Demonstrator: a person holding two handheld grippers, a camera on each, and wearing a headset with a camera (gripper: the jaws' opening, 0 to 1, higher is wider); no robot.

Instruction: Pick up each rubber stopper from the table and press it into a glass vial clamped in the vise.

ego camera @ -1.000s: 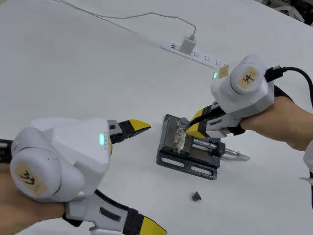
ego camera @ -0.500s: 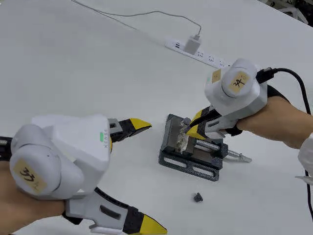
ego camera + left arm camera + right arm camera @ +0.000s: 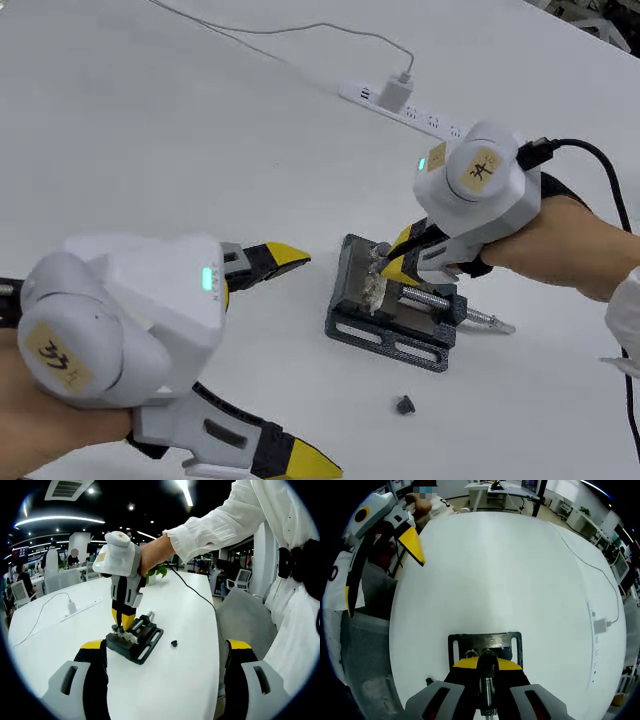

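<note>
A small dark vise (image 3: 392,318) stands on the white table and clamps clear glass vials (image 3: 371,291). My right gripper (image 3: 385,262) reaches in from the right, its yellow tips close together over the vials, shut on a grey rubber stopper (image 3: 380,248) at a vial's mouth. In the right gripper view the jaws pinch the dark stopper (image 3: 487,661) just above the vise (image 3: 485,641). A loose stopper (image 3: 403,405) lies in front of the vise. My left gripper (image 3: 298,360) hovers open to the left of the vise, holding nothing. It sees the vise (image 3: 132,644) and the loose stopper (image 3: 174,643).
A white power strip (image 3: 400,105) with a plugged charger and cable lies at the back of the table. The vise's screw handle (image 3: 488,320) sticks out to the right. The right gripper's black cable (image 3: 600,170) trails off right. Bare table surrounds the vise.
My right gripper has shifted slightly left and tipped more upright over the vise, still holding the stopper at the vial. The left gripper has stayed in place.
</note>
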